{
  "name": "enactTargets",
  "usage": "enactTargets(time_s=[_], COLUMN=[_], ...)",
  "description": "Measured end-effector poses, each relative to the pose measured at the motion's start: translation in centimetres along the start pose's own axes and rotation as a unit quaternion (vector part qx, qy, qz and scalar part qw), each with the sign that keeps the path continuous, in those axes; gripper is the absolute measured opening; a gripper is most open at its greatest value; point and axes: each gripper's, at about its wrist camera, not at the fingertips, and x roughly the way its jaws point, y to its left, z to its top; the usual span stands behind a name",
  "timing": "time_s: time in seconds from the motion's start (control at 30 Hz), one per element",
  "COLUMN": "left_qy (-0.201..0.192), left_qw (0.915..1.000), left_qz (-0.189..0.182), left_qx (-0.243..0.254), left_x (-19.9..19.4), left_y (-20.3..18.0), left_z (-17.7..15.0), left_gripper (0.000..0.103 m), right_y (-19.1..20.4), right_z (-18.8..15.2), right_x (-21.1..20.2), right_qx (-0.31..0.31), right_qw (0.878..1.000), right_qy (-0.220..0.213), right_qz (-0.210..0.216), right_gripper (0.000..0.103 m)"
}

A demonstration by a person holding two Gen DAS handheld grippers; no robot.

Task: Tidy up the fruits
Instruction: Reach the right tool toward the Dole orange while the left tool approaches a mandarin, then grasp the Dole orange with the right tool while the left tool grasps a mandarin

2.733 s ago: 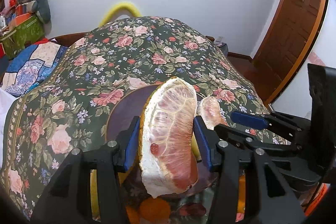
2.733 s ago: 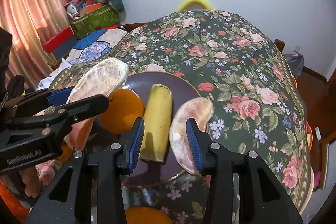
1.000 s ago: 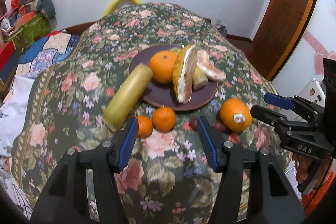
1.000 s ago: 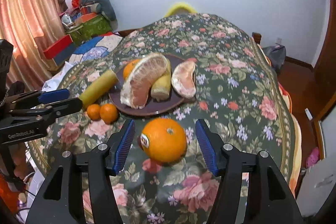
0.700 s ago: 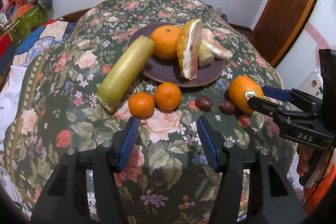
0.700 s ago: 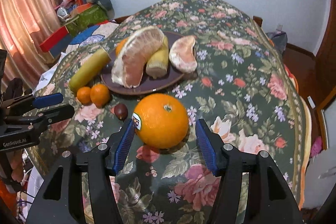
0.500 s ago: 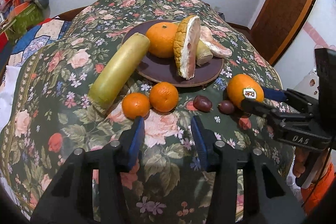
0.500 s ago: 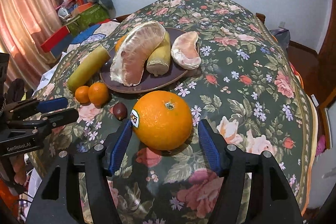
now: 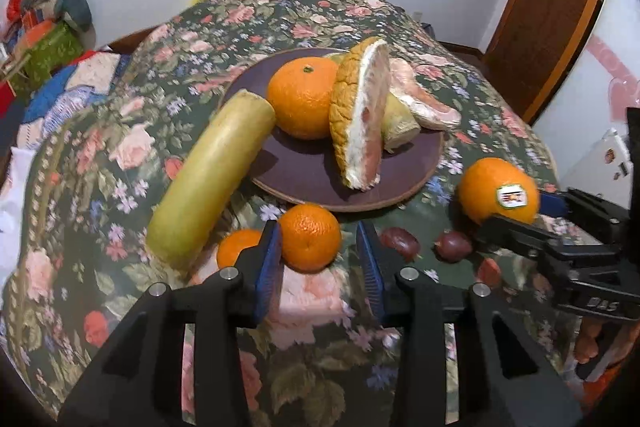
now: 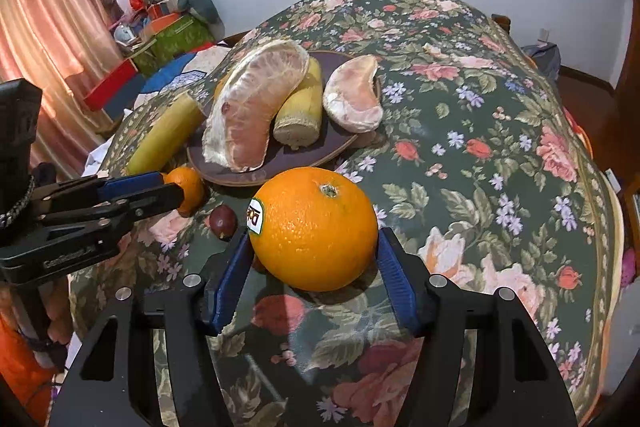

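Note:
A dark round plate (image 9: 430,163) holds an orange (image 9: 302,99), a big pomelo piece (image 9: 362,115), a smaller pomelo segment (image 10: 354,97) and a banana stub (image 10: 302,111). My left gripper (image 9: 320,263) is open, its pads on either side of a small mandarin (image 9: 310,243) just in front of the plate; a second mandarin (image 9: 236,247) lies left of it. My right gripper (image 10: 314,271) is open around a large stickered orange (image 10: 314,227) resting on the cloth; whether the pads touch it is unclear.
A long yellow-green banana piece (image 9: 212,175) leans on the plate's left rim. Two dark chestnuts (image 9: 400,239) lie between mandarin and big orange. The floral tablecloth (image 10: 500,147) curves down at the edges. Boxes and bags (image 10: 168,27) stand at the far left.
Both grippers moved forward and down: the left closed in on the small mandarin and narrowed its jaws, the right closed in around the big orange. Earlier the left let go of the pomelo piece on the plate.

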Motion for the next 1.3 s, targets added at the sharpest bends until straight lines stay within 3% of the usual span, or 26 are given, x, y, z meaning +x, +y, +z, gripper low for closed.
enactTargets(time_s=[0.4,0.63,1.03,1.1,1.13,1.17,1.3], left_qy=[0.001,-0.005,-0.033,-0.044,-0.047,-0.051,-0.063], left_qw=[0.9991,0.9977,0.9993,0.9990,0.9988,0.9987,0.9980], left_qz=[0.033,0.051,0.013,0.009,0.007,0.005,-0.002], left_qx=[0.027,0.044,0.008,0.005,0.004,0.004,-0.003], left_x=[1.4,1.2,-1.7,-2.4,-2.6,-2.8,-3.2], left_y=[-0.1,-0.6,0.6,0.7,0.7,0.8,0.9], left_z=[0.9,0.5,1.0,1.5,1.6,1.9,2.5], left_gripper=[0.039,0.032,0.032,0.032,0.032,0.032,0.032], right_y=[-0.8,-0.9,-0.8,-0.8,-0.8,-0.9,-0.5], right_z=[0.9,1.3,2.5,2.9,3.2,3.6,5.0], right_x=[-0.7,-1.3,-2.0,-2.1,-2.3,-2.4,-2.6], right_qx=[0.004,0.005,-0.002,-0.003,-0.004,-0.002,-0.018], right_qw=[1.000,1.000,0.999,0.999,0.999,0.999,0.998], right_qy=[-0.012,-0.020,-0.038,-0.045,-0.049,-0.049,-0.053], right_qz=[0.004,0.004,-0.002,-0.005,-0.002,0.004,0.002], right_gripper=[0.059,0.059,0.058,0.055,0.038,0.029,0.029])
